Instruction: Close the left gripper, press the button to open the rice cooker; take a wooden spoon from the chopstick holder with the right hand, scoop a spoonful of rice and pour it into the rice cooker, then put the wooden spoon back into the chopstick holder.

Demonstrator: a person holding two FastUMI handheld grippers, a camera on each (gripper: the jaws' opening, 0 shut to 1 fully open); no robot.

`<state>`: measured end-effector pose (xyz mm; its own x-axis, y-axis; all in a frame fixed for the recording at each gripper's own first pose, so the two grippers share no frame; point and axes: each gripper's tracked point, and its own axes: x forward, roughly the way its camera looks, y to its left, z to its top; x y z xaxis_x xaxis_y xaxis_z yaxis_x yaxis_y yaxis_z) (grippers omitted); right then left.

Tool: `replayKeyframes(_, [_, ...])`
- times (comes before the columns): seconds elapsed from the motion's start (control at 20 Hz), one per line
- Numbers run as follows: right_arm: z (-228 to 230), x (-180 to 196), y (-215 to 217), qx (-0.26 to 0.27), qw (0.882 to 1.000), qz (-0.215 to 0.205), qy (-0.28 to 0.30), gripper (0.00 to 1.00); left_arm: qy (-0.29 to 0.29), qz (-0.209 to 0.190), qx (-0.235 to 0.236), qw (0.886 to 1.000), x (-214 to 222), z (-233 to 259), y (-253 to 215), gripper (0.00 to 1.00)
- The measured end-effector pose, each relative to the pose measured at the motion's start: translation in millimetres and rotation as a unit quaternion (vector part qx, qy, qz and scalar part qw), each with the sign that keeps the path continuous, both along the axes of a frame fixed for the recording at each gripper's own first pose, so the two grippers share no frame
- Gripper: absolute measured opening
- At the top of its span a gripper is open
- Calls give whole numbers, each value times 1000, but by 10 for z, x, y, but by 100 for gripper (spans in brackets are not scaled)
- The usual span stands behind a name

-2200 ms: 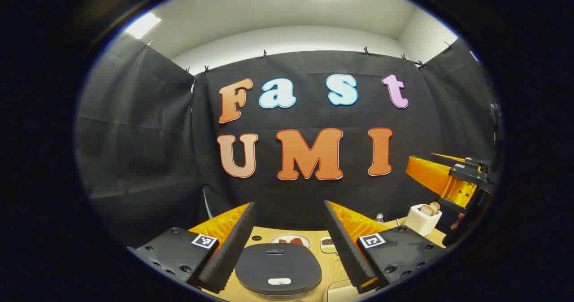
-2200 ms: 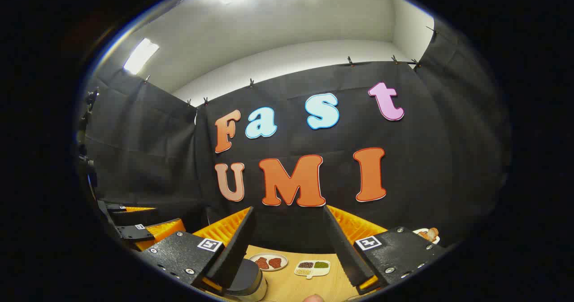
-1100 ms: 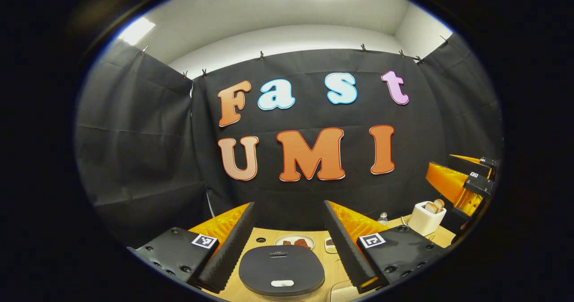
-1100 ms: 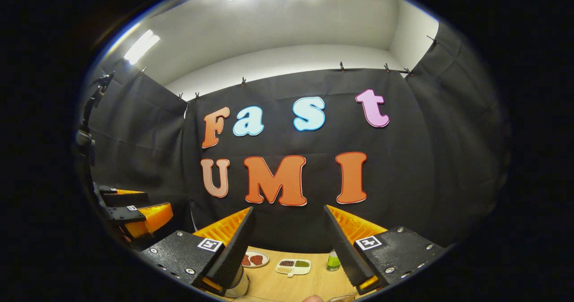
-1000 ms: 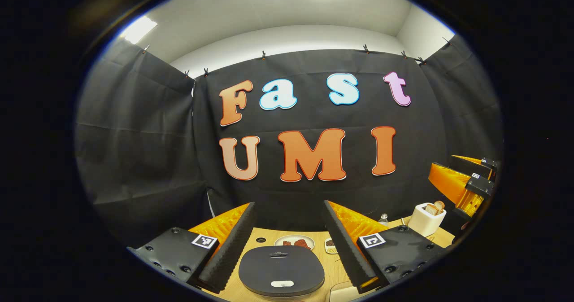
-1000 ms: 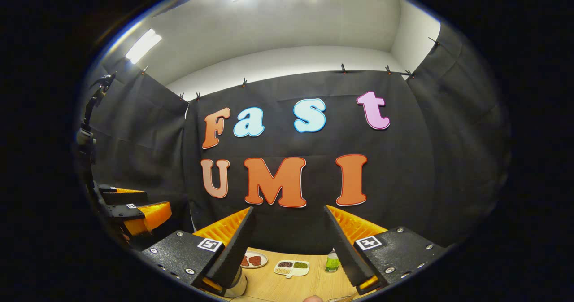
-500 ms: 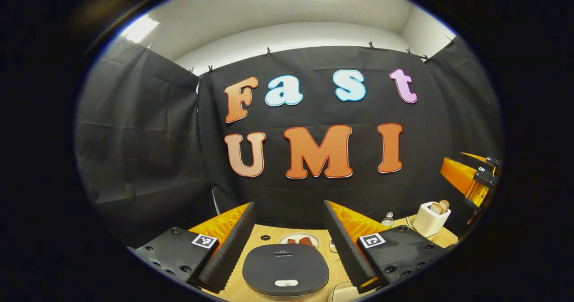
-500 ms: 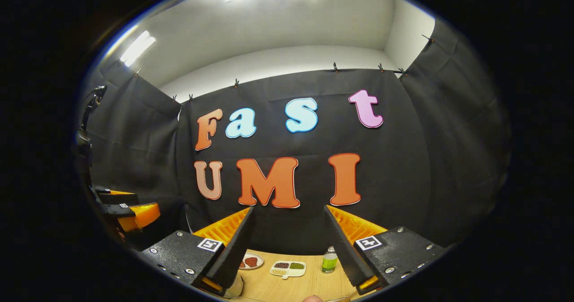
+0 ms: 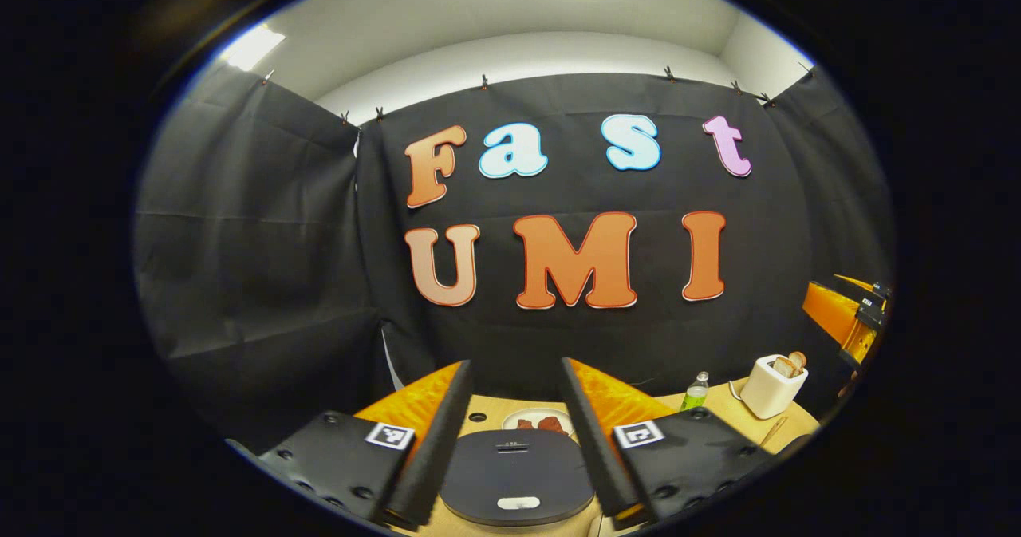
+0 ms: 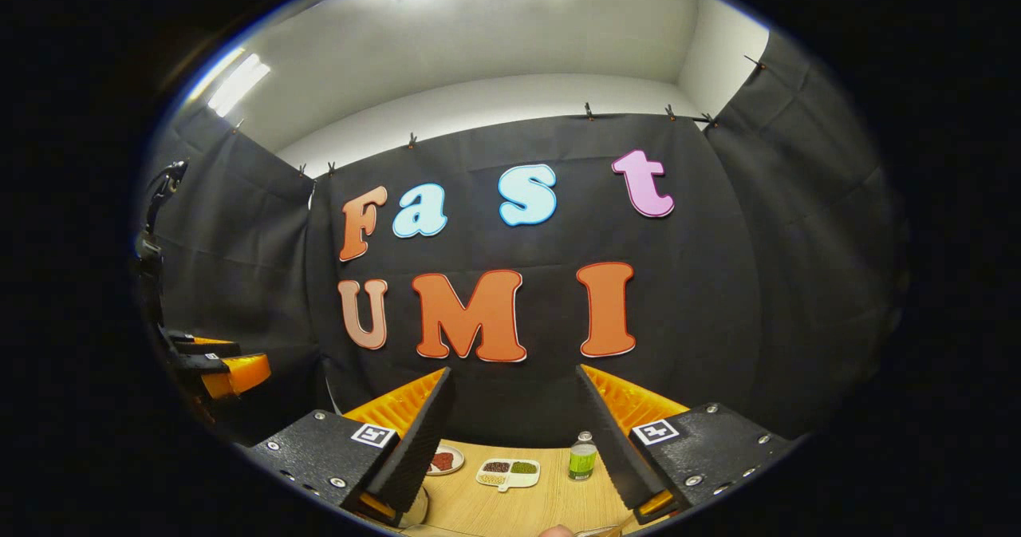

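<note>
In the left gripper view the rice cooker's dark closed lid (image 9: 517, 473) lies low between my fingers, its small white button (image 9: 513, 503) at the near edge. My left gripper (image 9: 514, 364) hovers above it, still open with a narrowed gap and nothing held. A white holder (image 9: 772, 377) with wooden tops sticking out stands at the right of the table. My right gripper (image 9: 845, 321) shows at the far right edge. In the right gripper view my right gripper (image 10: 512, 373) is open and empty, the cooker's side (image 10: 415, 509) peeks beside its left finger, and the left gripper (image 10: 227, 371) is far left.
On the wooden table (image 10: 518, 509) behind the cooker sit a plate with red pieces (image 9: 539, 421), a divided dish of grains (image 10: 508, 473) and a small green bottle (image 10: 582, 457). The bottle (image 9: 696, 391) stands left of the white holder. Black cloth walls close in the back and sides.
The left gripper's fingers have drawn closer together and its view has shifted slightly over the cooker. The right gripper has swung rightward, bringing the green bottle fully into view.
</note>
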<state>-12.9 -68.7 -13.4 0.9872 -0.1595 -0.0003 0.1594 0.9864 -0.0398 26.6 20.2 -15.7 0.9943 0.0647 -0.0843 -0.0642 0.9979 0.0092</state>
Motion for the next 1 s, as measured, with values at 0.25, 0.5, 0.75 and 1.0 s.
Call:
replayKeyframes(0.25, [-85,-73,-187,-4,1000,-23,5,93,76,-16,-26,997,190,-349,-18,7])
replayKeyframes(0.5, [-173,-146,-320,-18,999,-35,18,93,237,-34,-101,966,323,-1039,43,5])
replayKeyframes(0.75, [-294,-236,-416,-25,998,-43,35,92,429,-42,-158,889,150,-1795,-35,5])
replayKeyframes(1.0, [-414,-313,-563,-25,997,-60,52,93,535,-34,-183,824,-40,-2313,-136,0])
